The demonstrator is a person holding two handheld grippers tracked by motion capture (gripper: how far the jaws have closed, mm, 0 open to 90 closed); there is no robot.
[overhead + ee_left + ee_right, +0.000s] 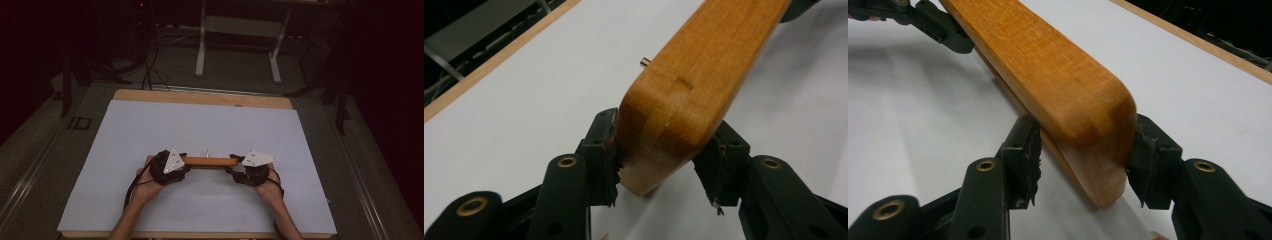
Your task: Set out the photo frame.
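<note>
Dim lab: cabled floor (150, 75), bare bench (240, 25)

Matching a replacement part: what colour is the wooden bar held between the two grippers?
Warm orange-brown wood with visible grain, shown best in the right gripper view: wooden bar.

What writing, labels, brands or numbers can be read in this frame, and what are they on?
"ID": large pale marking on the floor left of the table, in the high view.
No writing visible on the wooden bar, the left gripper or the right gripper.
</note>
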